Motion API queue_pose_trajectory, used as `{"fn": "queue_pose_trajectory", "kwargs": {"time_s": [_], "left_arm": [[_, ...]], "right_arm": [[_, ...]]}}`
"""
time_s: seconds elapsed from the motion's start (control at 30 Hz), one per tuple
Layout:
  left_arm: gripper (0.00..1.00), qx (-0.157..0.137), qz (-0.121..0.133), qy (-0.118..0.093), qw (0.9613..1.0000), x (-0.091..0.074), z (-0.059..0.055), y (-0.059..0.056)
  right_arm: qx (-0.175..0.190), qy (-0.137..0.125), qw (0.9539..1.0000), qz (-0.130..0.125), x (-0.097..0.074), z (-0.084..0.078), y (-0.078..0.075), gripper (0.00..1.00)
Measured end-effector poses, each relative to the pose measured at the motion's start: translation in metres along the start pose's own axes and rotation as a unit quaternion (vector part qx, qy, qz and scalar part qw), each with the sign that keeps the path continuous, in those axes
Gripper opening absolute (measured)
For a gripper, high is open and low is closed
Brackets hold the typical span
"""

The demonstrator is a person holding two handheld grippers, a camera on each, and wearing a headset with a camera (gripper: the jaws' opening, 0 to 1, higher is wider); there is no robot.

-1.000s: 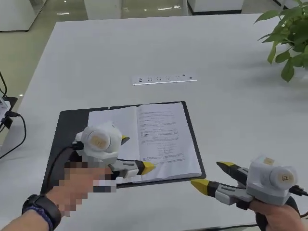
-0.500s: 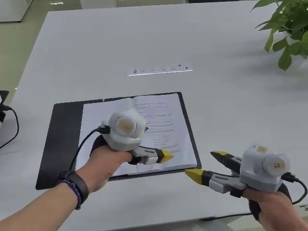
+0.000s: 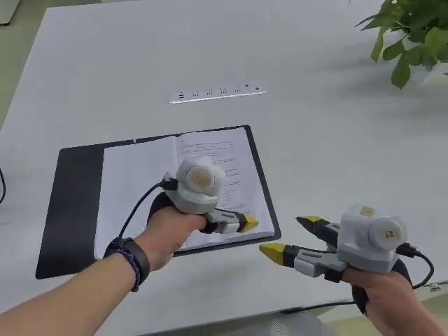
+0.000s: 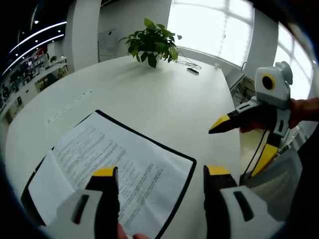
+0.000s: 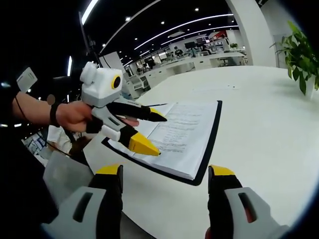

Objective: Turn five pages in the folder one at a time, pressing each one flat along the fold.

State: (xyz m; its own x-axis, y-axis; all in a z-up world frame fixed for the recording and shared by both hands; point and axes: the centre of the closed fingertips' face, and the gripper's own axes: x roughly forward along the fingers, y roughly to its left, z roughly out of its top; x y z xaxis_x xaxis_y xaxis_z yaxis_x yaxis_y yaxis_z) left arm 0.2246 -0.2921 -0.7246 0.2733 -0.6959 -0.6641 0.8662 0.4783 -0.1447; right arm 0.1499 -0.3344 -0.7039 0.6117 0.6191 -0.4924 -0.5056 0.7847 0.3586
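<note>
A black folder lies open on the white table, its printed right page flat. My left gripper hovers open over the lower right corner of that page, holding nothing. In the left gripper view its jaws straddle the folder's right edge. My right gripper stands open just right of the folder's corner, off the paper, also holding nothing. The right gripper view has its jaws facing the folder and the left gripper.
A white power strip is set into the table beyond the folder. A leafy green plant stands at the far right. The table's front edge runs close under both hands, and a cable trails from the left gripper.
My left gripper has travelled right across the pages, from the left page's lower part to the right page's lower corner. The right gripper has hardly moved. The head camera shifted.
</note>
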Motion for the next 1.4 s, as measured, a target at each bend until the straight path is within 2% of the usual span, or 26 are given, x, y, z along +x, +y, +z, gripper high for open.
{"fn": "queue_pose_trajectory", "kwargs": {"time_s": [0.17,0.37,0.53,0.6,0.67,0.7,0.77,1.0,1.13,1.23,1.4], "left_arm": [[0.68,0.016,0.0,0.023,0.9996,0.017,-0.009,0.001],[0.67,0.009,0.002,0.028,0.9996,0.03,-0.01,0.003],[0.67,0.016,0.01,0.046,0.9988,0.041,-0.021,0.004],[0.67,0.036,0.018,0.063,0.9972,0.044,-0.03,0.007],[0.67,0.03,0.02,0.073,0.9967,0.047,-0.039,0.008],[0.66,0.036,0.029,0.059,0.9972,0.047,-0.038,0.011],[0.64,0.033,0.032,0.053,0.9975,0.046,-0.039,0.011],[0.61,0.035,0.035,0.041,0.9979,0.046,-0.037,0.016],[0.55,0.031,0.037,0.037,0.9981,0.045,-0.037,0.02],[0.51,0.028,0.039,0.033,0.9983,0.044,-0.037,0.022],[0.47,0.023,0.04,0.026,0.9986,0.044,-0.036,0.025]], "right_arm": [[0.008,0.002,1.0,0.0,-0.002,-0.004,-0.005,0.68],[0.012,0.008,0.9999,-0.001,-0.003,-0.009,-0.009,0.69],[0.01,0.018,0.9998,0.004,0.001,-0.011,-0.01,0.68],[0.009,0.022,0.9997,0.006,0.003,-0.012,-0.009,0.68],[0.006,0.026,0.9996,0.009,0.006,-0.014,-0.009,0.68],[0.005,0.027,0.9996,0.01,0.007,-0.014,-0.009,0.68],[0.006,0.03,0.9995,0.013,0.009,-0.015,-0.008,0.68],[0.006,0.036,0.9992,0.018,0.015,-0.017,-0.006,0.67],[0.02,0.026,0.9991,0.027,0.022,-0.014,-0.005,0.65],[0.018,0.03,0.9992,0.022,0.028,-0.012,-0.011,0.62],[0.02,0.011,0.9995,0.023,0.04,0.003,-0.021,0.57]]}}
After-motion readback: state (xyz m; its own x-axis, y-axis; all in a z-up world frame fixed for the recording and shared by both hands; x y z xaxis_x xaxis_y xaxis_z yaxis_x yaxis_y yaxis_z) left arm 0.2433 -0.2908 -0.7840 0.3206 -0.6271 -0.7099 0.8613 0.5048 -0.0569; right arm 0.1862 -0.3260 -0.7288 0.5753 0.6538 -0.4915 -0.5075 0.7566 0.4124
